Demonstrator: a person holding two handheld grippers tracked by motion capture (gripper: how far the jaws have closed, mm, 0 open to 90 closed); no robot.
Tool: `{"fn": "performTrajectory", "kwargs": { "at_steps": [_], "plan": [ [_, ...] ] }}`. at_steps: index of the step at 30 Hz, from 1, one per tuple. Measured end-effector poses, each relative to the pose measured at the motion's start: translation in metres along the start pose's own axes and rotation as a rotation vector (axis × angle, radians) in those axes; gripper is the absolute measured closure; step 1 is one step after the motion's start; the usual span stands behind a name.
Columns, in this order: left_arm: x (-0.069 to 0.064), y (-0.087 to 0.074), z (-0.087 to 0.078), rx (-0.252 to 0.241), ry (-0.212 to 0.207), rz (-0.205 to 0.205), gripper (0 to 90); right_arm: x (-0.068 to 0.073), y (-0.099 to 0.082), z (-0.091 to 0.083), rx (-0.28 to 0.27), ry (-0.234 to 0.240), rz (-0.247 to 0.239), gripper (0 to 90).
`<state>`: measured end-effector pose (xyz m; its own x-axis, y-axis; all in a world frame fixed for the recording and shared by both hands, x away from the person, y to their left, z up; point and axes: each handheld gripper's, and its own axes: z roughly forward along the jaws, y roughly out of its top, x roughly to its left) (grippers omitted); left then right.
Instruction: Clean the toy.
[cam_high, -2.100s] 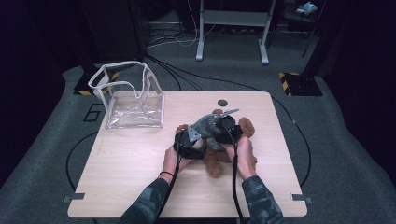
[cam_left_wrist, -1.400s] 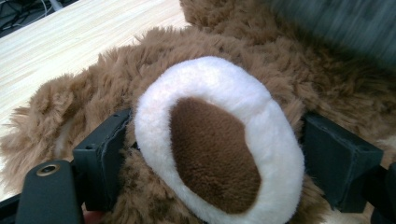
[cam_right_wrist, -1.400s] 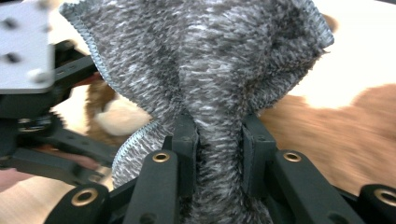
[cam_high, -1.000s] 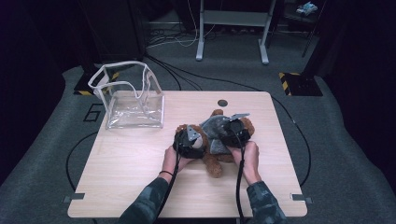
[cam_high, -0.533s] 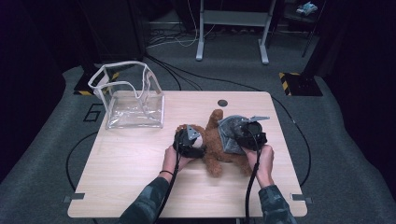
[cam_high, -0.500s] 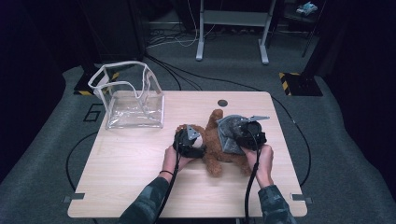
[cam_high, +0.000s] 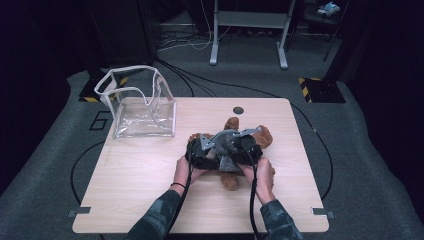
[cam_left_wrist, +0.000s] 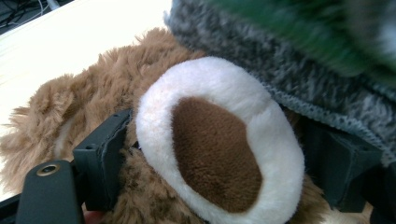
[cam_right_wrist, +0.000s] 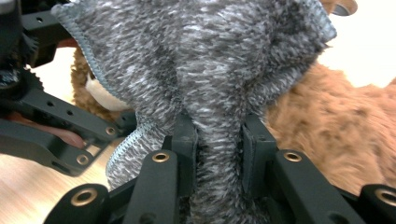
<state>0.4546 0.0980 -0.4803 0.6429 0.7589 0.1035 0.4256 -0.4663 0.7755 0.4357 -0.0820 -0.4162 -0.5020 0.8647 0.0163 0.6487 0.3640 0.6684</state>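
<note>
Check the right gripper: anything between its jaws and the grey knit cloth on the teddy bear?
Nothing visible. The right gripper is already shut on a bunched fold of the grey knit cloth, pads pressing it from both sides. The left gripper clamps the teddy bear by its paw, just beside the cloth's edge.

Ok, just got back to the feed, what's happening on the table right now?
A person is working on a brown teddy bear lying mid-table, with a gripper in each hand. The left gripper has its fingers around the bear's white-and-brown paw. The right gripper is shut on a bunched fold of grey knit garment, which is draped over the bear. It looks like a dressing or undressing step. A clear plastic bag stands open at the table's far left corner, untouched.
</note>
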Motion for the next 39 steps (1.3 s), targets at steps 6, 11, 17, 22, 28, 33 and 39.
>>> {"fn": "performTrajectory", "kwargs": {
  "at_steps": [6,11,17,22,28,33,39],
  "plan": [
    [0.002,0.001,0.000,0.006,-0.010,-0.002,17.5,-0.016,-0.011,-0.014,-0.010,-0.034,0.023,71.1],
    [0.002,0.002,0.001,0.005,-0.012,-0.006,17.5,-0.044,-0.028,-0.024,-0.005,-0.087,0.082,71.0],
    [0.003,0.002,0.001,0.006,-0.010,-0.011,17.5,-0.056,-0.033,-0.028,-0.002,-0.116,0.118,71.2],
    [0.003,0.002,0.001,0.008,-0.010,-0.015,17.5,-0.032,-0.019,-0.034,-0.070,-0.012,0.089,71.1],
    [0.003,0.002,0.001,0.008,-0.013,-0.014,17.5,0.002,-0.006,-0.009,-0.022,-0.031,-0.026,71.0],
    [0.003,0.002,0.001,0.007,-0.015,-0.016,17.5,-0.011,-0.012,-0.009,-0.023,-0.048,0.014,71.2],
    [0.004,0.003,0.001,0.017,-0.019,-0.007,17.5,-0.032,-0.023,-0.020,-0.014,-0.084,0.051,71.0]
  ]
}}
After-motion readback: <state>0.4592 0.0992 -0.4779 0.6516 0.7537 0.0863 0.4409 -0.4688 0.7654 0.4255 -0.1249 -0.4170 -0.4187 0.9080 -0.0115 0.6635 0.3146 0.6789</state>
